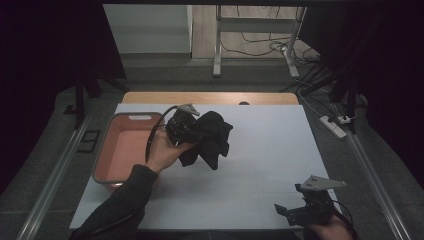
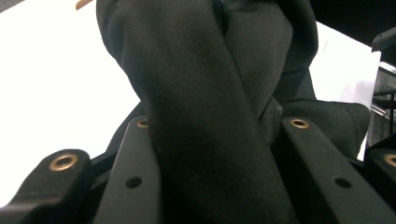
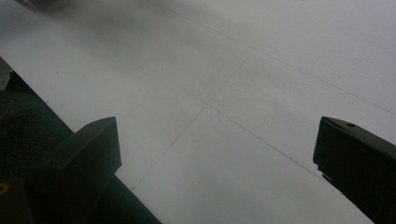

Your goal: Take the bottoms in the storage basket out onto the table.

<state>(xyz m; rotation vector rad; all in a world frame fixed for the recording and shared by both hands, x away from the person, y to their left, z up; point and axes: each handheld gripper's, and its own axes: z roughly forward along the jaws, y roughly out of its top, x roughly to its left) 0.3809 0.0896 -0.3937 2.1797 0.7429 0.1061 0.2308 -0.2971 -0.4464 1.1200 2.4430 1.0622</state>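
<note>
A black cloth [image 1: 212, 137] hangs bunched above the middle of the white table [image 1: 260, 150], just right of an orange bin. My left gripper [image 1: 192, 131] is shut on the black cloth, held up off the surface. In the left gripper view the dark fabric [image 2: 205, 93] runs between the two black jaws and covers most of the picture. My right gripper [image 1: 290, 212] rests low at the front right corner of the table, open, with nothing between its fingers [image 3: 93, 144]; bare white tabletop [image 3: 224, 93] lies in front of it.
An orange plastic bin [image 1: 125, 147] stands on the left side of the table. Beyond the far edge are a metal desk frame [image 1: 250, 40] and cables on the floor. A power strip [image 1: 334, 125] lies right of the table.
</note>
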